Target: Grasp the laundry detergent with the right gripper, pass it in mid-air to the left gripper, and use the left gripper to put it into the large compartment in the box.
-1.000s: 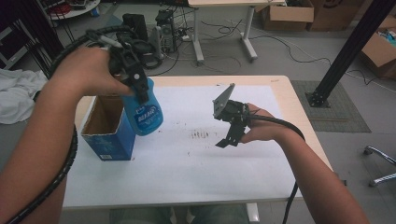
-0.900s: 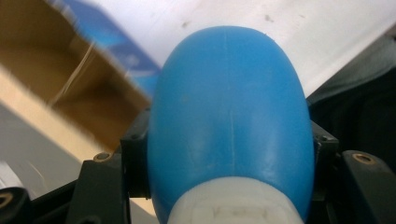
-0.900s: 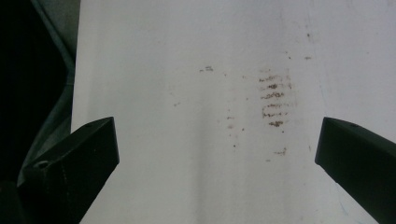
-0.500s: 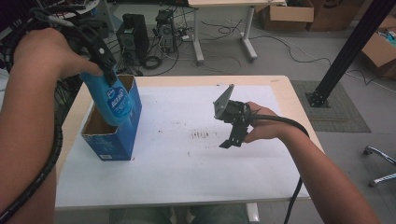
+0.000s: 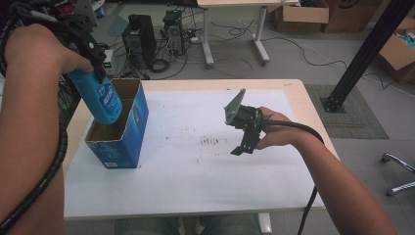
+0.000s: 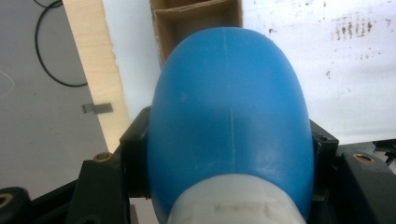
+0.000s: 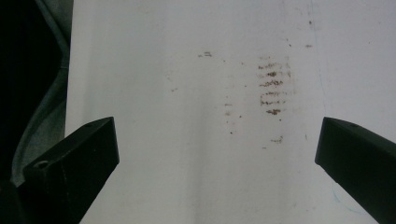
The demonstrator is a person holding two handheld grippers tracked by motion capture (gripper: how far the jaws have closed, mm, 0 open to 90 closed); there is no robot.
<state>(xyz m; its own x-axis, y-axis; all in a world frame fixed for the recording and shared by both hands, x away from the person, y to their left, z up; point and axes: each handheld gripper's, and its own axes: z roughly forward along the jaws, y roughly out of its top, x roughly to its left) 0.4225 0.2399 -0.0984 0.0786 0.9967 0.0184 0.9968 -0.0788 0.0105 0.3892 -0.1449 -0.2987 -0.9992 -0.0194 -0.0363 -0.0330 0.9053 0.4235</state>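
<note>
A blue plastic bottle (image 5: 100, 98) with a white label hangs tilted, its lower end dipping into the open top of a blue cardboard box (image 5: 120, 144) at the table's left. My left gripper (image 5: 94, 71) is shut on the bottle's upper part. In the left gripper view the bottle (image 6: 229, 116) bulges between the black jaws of my left gripper (image 6: 229, 156), with the box's brown inside (image 6: 196, 18) beyond it. My right gripper (image 5: 243, 147) hovers open over the middle of the table. Its own view shows my right gripper (image 7: 217, 149) spread wide with nothing between its jaws.
A white mat (image 5: 195, 181) covers the wooden table (image 5: 298, 98), with brown smudges (image 5: 210, 141) near its centre, also under the right gripper as smudges (image 7: 273, 88). Computer towers (image 5: 139, 39), cables and cardboard boxes (image 5: 298, 17) lie on the floor beyond. A black post (image 5: 364, 54) rises at the right.
My left gripper has carried the bottle leftward from beside the box to above it, then lowered its base into the opening. The right gripper has hardly moved.
</note>
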